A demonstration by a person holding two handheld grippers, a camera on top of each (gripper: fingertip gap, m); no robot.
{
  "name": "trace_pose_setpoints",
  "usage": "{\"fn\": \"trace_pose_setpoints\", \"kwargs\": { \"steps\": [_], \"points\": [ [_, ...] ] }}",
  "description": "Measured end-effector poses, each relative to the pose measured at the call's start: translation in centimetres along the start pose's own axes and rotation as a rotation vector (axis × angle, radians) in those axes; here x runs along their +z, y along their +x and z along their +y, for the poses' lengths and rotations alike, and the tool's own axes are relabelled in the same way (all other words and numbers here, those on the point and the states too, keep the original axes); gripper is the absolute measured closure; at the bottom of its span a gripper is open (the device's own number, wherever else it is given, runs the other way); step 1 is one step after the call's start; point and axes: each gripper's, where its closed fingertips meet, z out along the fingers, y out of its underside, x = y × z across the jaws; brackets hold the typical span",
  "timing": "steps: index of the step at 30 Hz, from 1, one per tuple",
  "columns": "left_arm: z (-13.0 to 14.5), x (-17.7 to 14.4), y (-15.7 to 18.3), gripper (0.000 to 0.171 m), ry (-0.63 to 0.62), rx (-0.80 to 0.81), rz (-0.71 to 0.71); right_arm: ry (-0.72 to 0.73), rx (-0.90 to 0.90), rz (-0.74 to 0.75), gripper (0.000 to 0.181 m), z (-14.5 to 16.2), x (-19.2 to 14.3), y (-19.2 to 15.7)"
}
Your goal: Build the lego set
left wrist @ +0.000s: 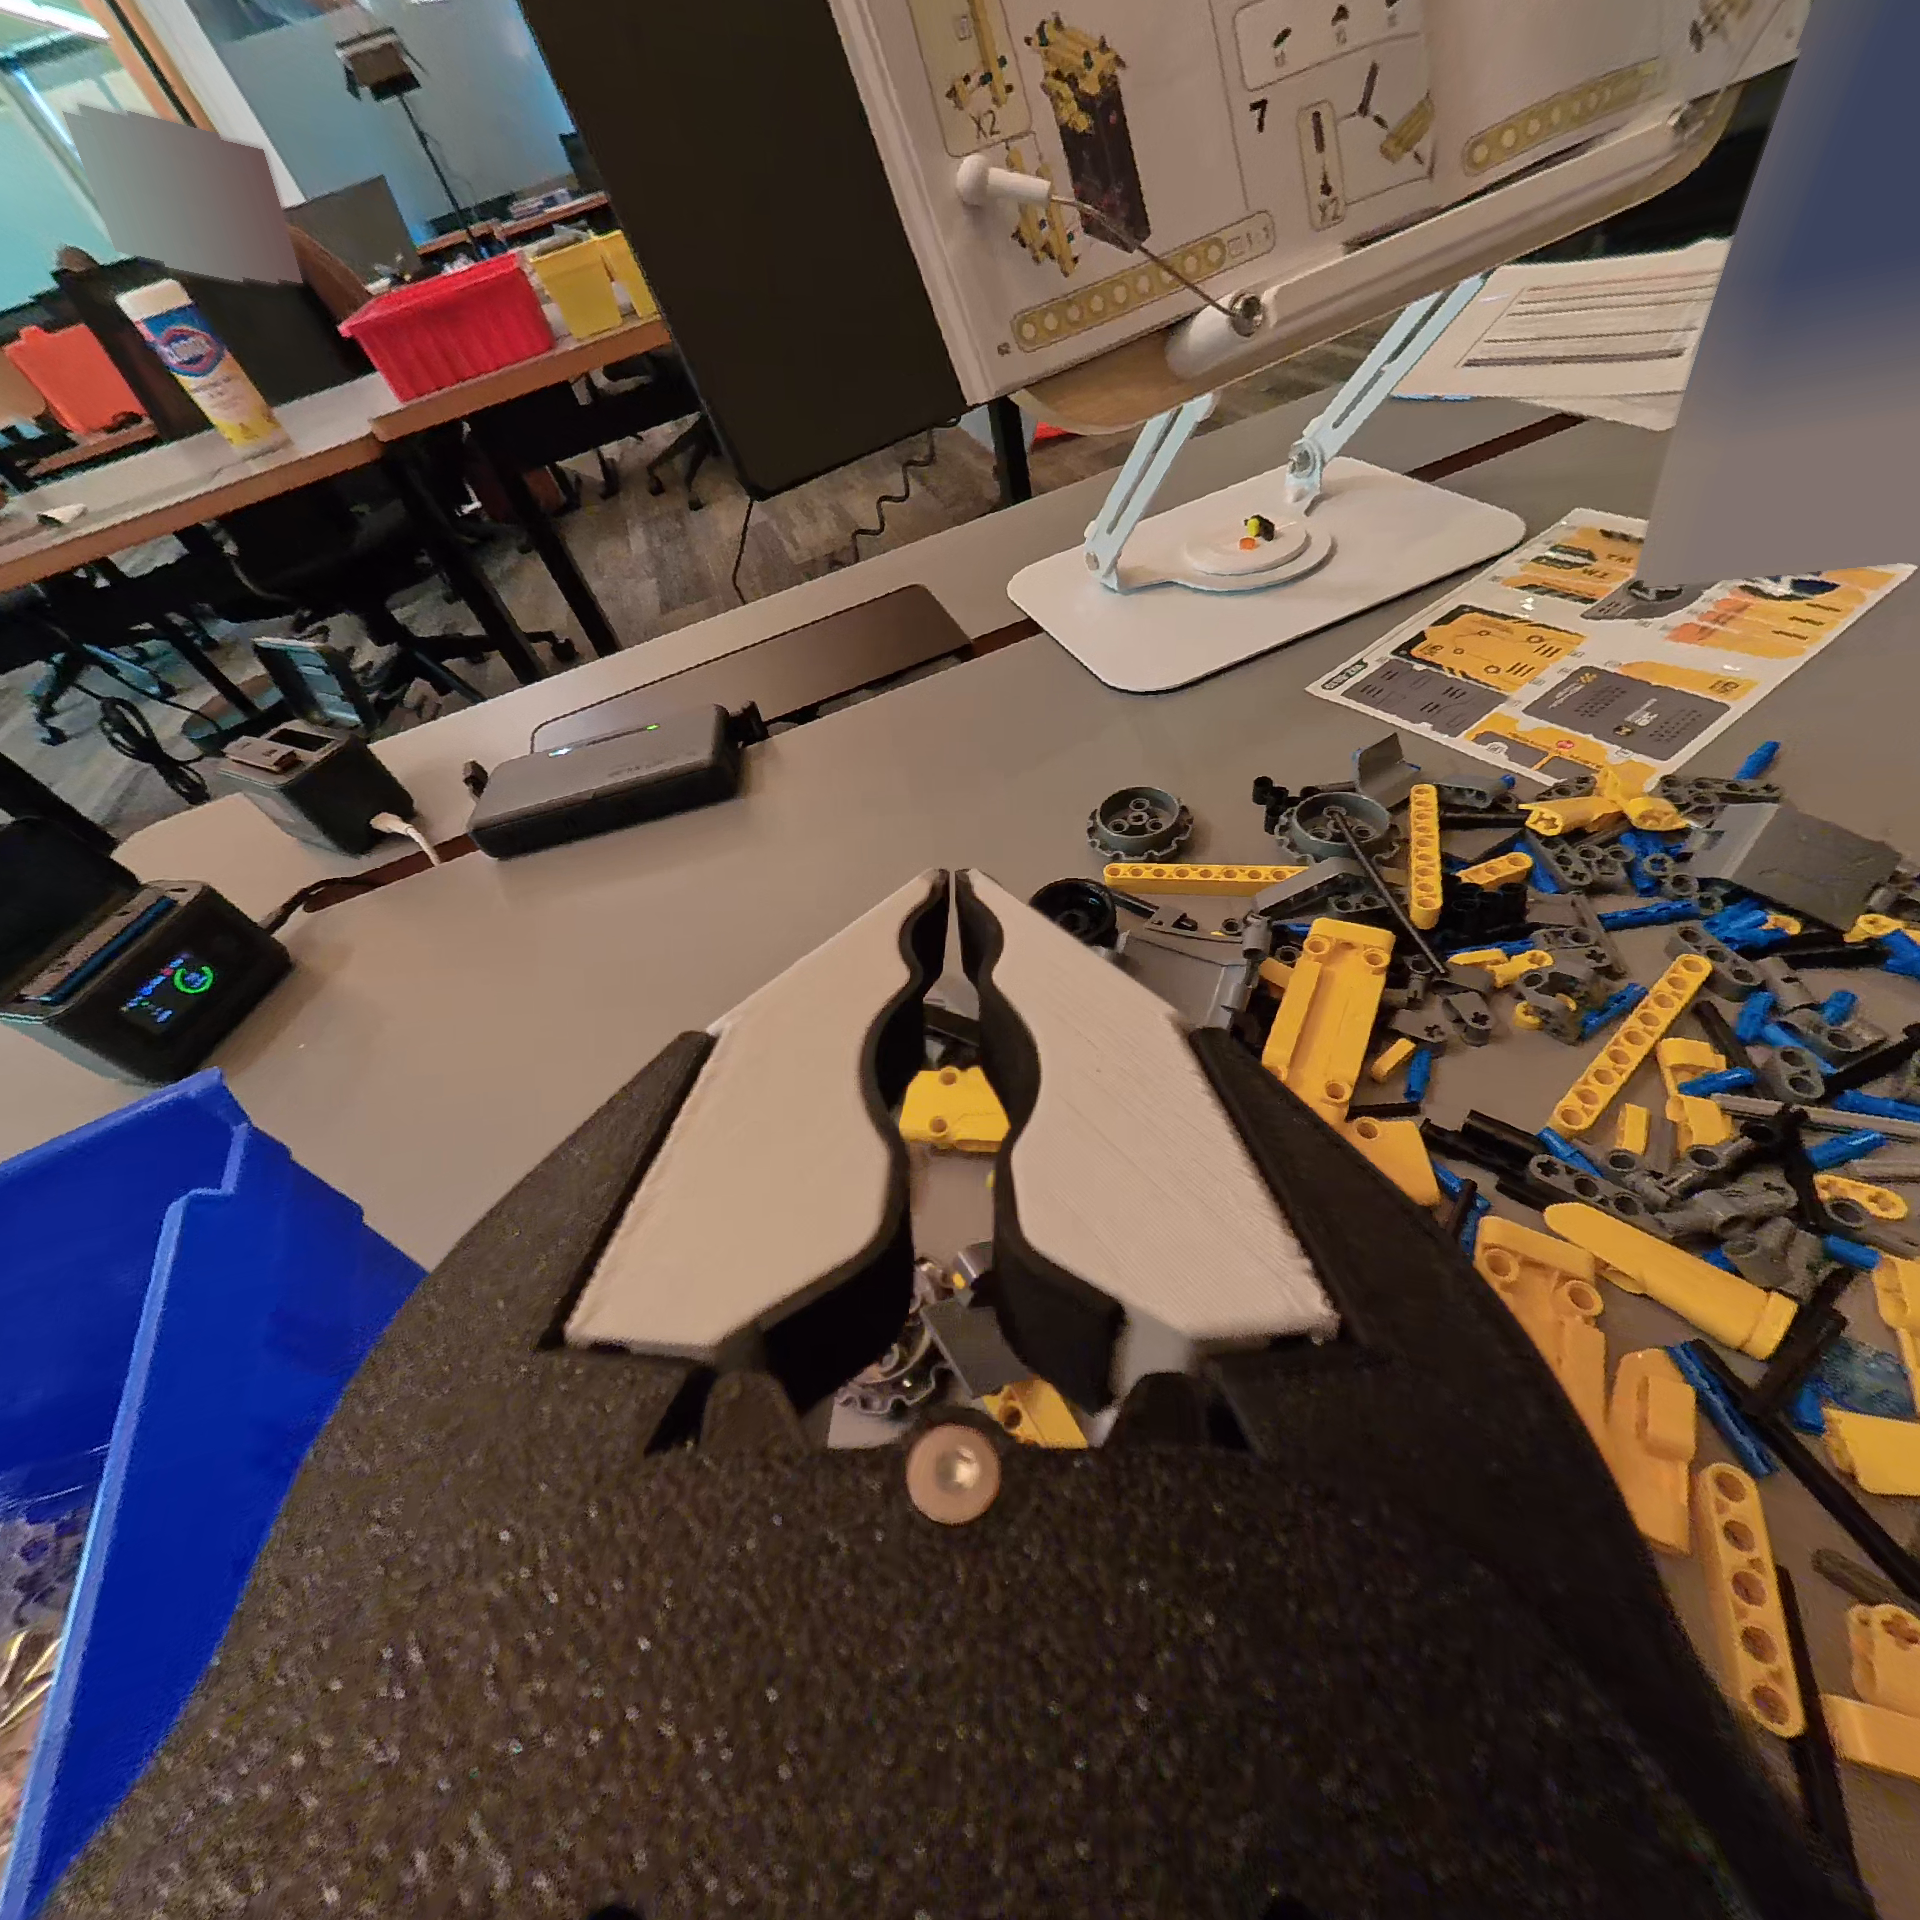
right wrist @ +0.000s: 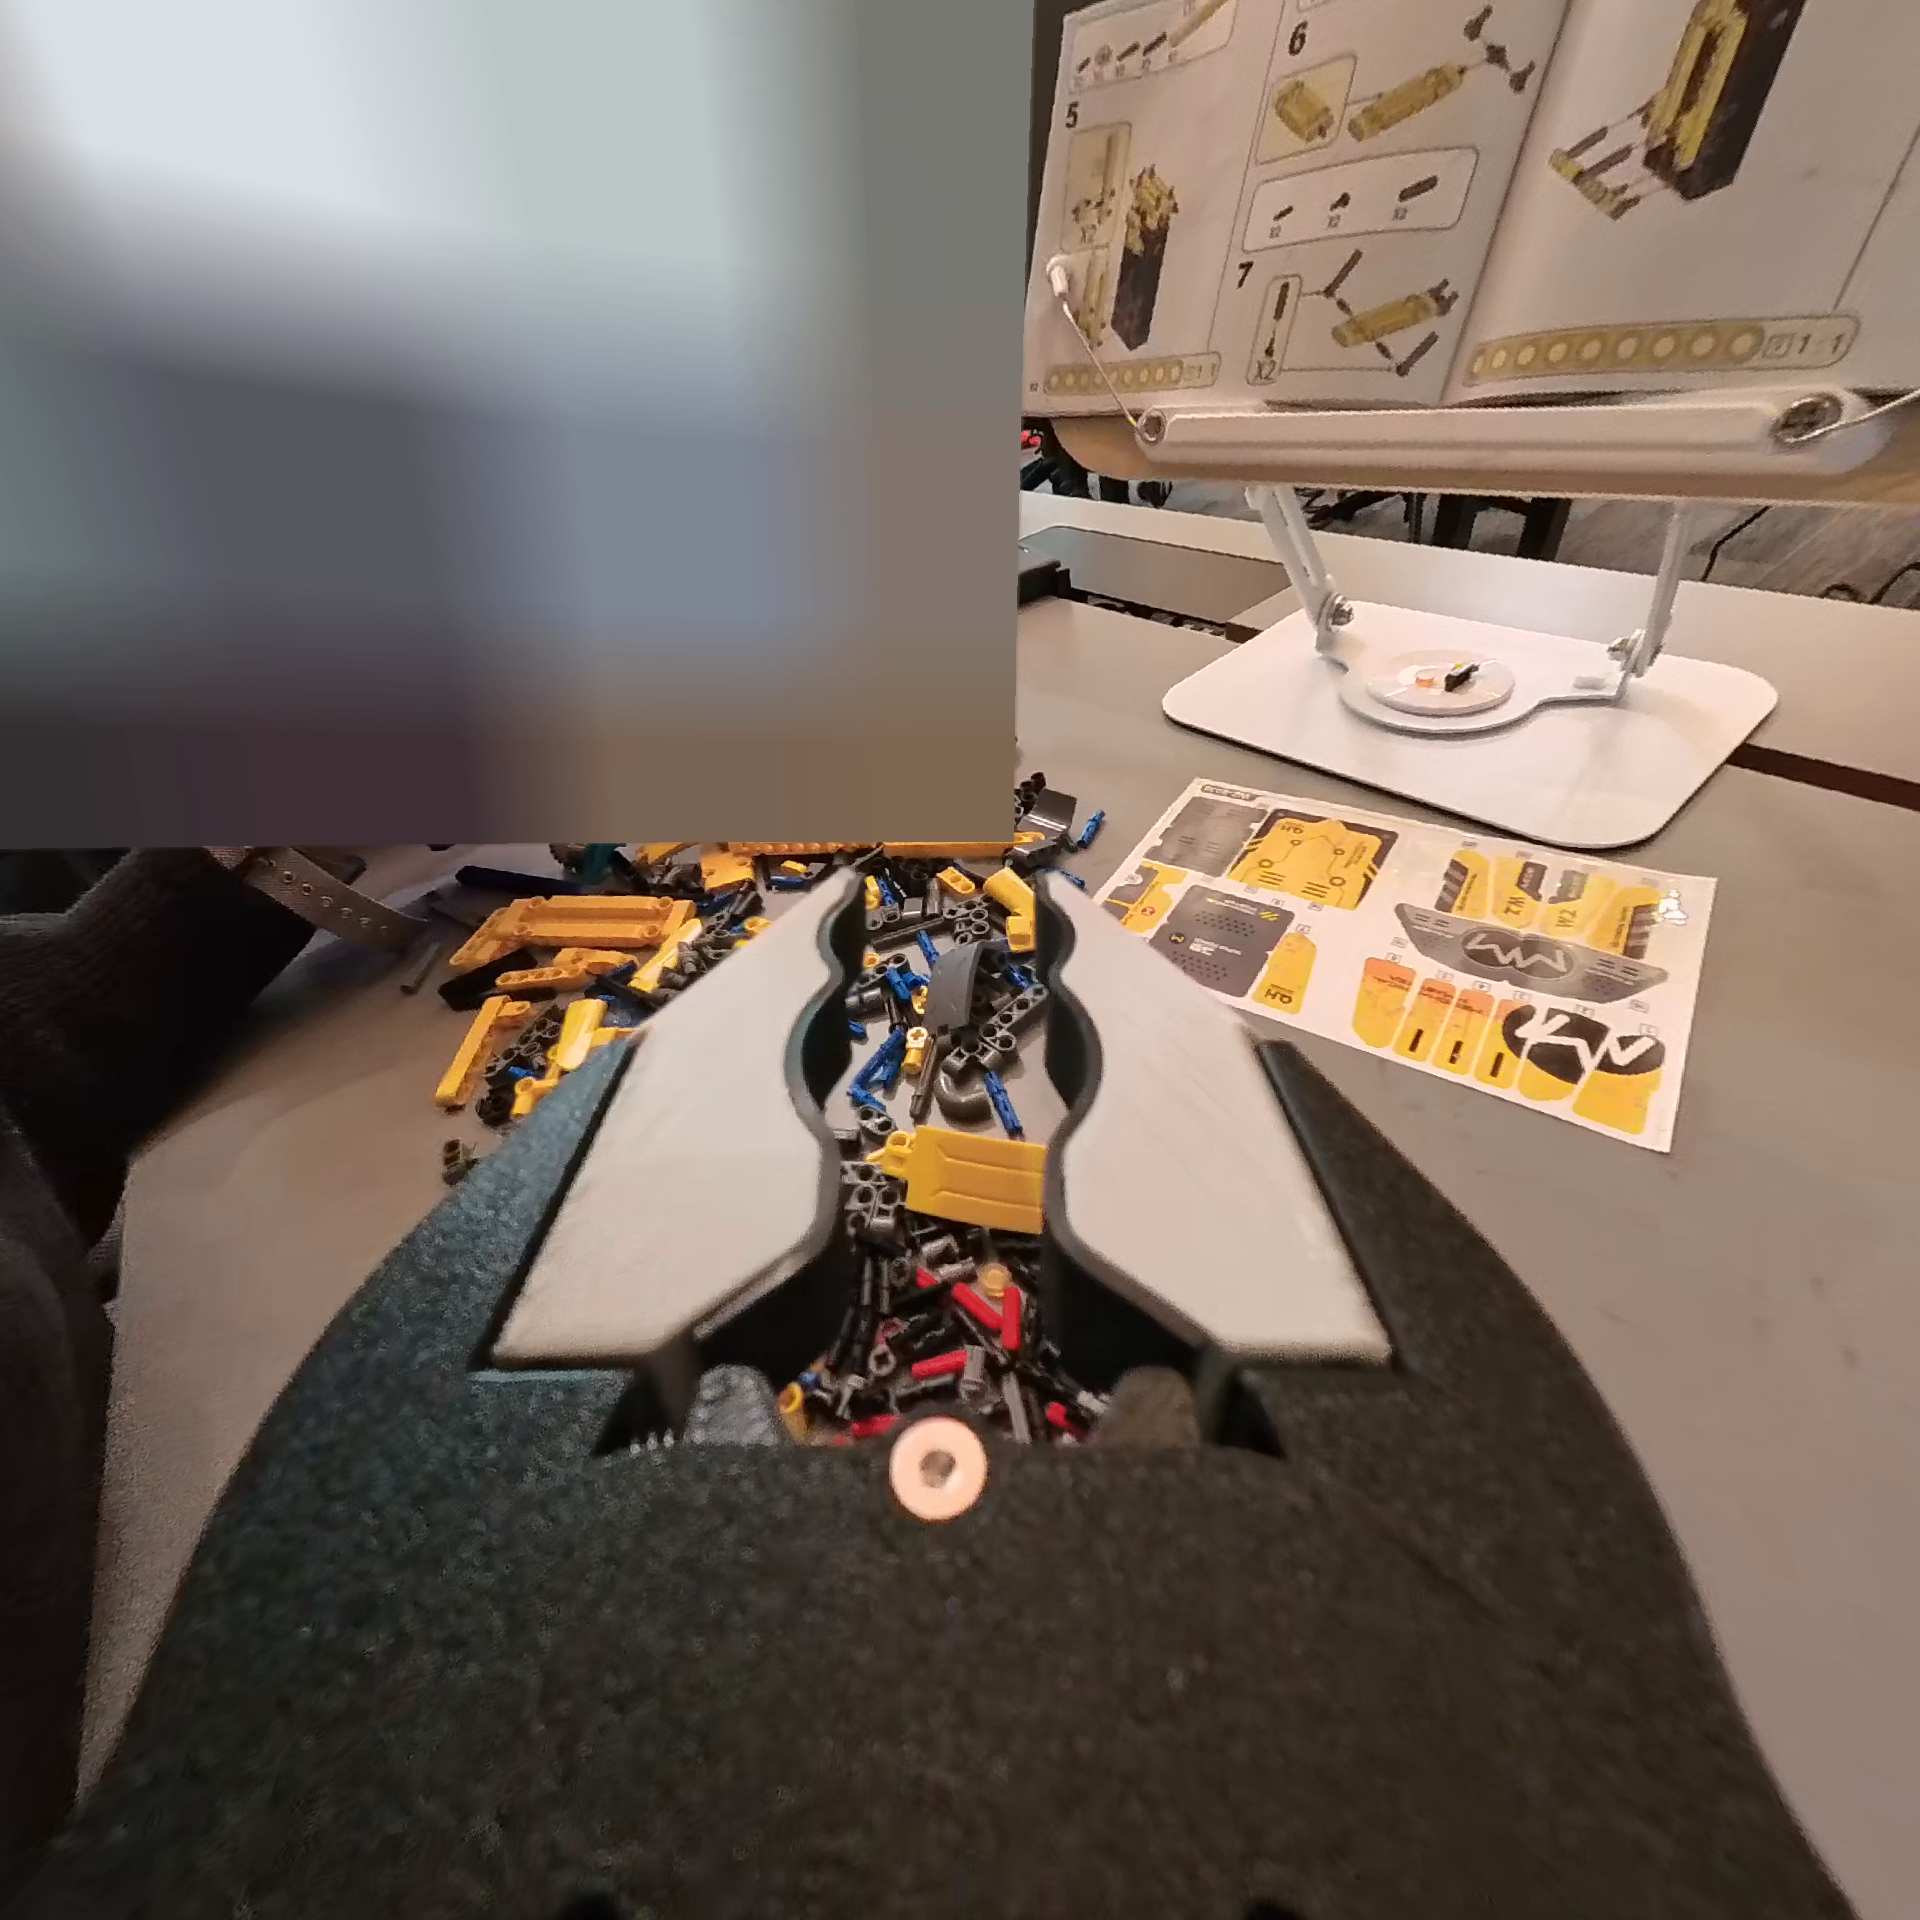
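A pile of yellow, blue, grey and black building pieces lies on the grey table. My left gripper is shut, its tips touching, and hovers over the pile's left edge. A yellow piece shows through the gap behind the tips; I cannot tell if it is held. My right gripper is open and empty above the pile. A yellow ribbed panel and small red and black pins lie below, between its fingers.
An open instruction booklet sits on a white stand at the back, also in the left wrist view. A sticker sheet lies flat on the right. A blue bin and black power devices stand left. One gripper's finger ends stand about 30 cm off the other's. The yellow piece is about 10 cm from my left fingertips and 35 cm from my right.
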Motion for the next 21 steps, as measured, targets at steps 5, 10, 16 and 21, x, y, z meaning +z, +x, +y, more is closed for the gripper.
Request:
{"fn": "trace_pose_setpoints", "kwargs": {
  "steps": [5, 10, 16, 21],
  "points": [
    [0.1, 0.4, 2.0, 0.171, -0.005, -0.031, 0.105, -0.005, -0.022, 0.008, 0.150, 0.0, 0.1, -0.3],
    [-0.2, 0.3, 3.5, 0.171, 0.004, -0.015, 0.160, 0.014, -0.052, 0.007, 0.150, -0.3, 0.0, -1.0],
    [-1.0, -0.2, 3.6, 0.171, 0.059, -0.042, 0.177, 0.023, -0.075, 0.002, 0.151, 0.8, 0.1, -2.2],
    [-1.8, -0.7, 3.5, 0.171, 0.104, -0.061, 0.185, 0.089, -0.153, 0.102, 0.157, 1.5, -1.8, -2.9]
  ]
}}
